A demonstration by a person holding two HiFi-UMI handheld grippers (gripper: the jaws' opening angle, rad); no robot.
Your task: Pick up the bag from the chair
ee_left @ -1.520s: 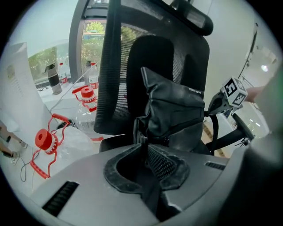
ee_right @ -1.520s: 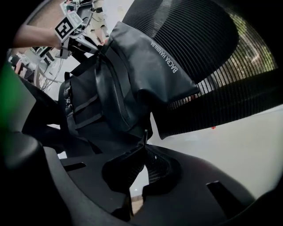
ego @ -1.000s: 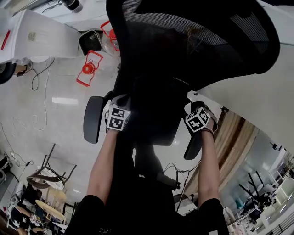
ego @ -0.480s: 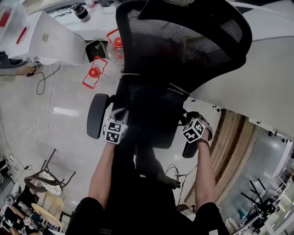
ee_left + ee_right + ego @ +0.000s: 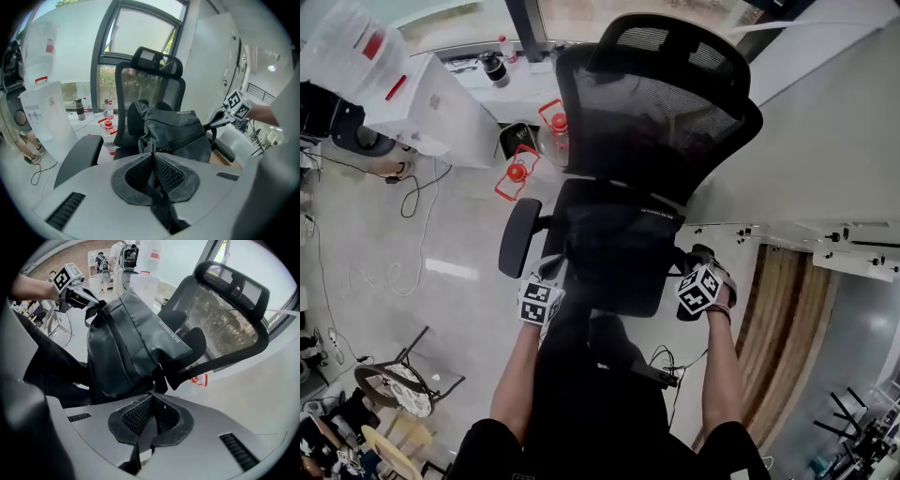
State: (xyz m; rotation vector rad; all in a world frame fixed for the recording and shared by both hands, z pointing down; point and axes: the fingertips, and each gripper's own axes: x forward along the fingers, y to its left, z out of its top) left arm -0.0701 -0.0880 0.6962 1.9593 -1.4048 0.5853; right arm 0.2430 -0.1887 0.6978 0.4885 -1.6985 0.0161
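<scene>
A black bag (image 5: 617, 251) hangs between my two grippers in front of the black mesh office chair (image 5: 661, 103). At the bag's left side my left gripper (image 5: 555, 281) is shut on a black strap (image 5: 149, 140). The right gripper (image 5: 682, 270) is shut on a strap (image 5: 160, 376) at the bag's right side. In the left gripper view the bag (image 5: 176, 133) fills the middle, with the right gripper (image 5: 219, 121) beyond it. The right gripper view shows the bag (image 5: 126, 348) close up and the left gripper (image 5: 86, 298) at its far top corner.
The chair's left armrest (image 5: 517, 248) sticks out beside the bag. Two red-capped bottles in red carriers (image 5: 516, 173) and a dark bin (image 5: 517, 139) stand on the floor behind it. A white cabinet (image 5: 422, 94) is at the back left, with cables (image 5: 403, 202) nearby.
Both grippers have come up and back toward the person with the bag between them. The chair now looks smaller and farther off in the head view.
</scene>
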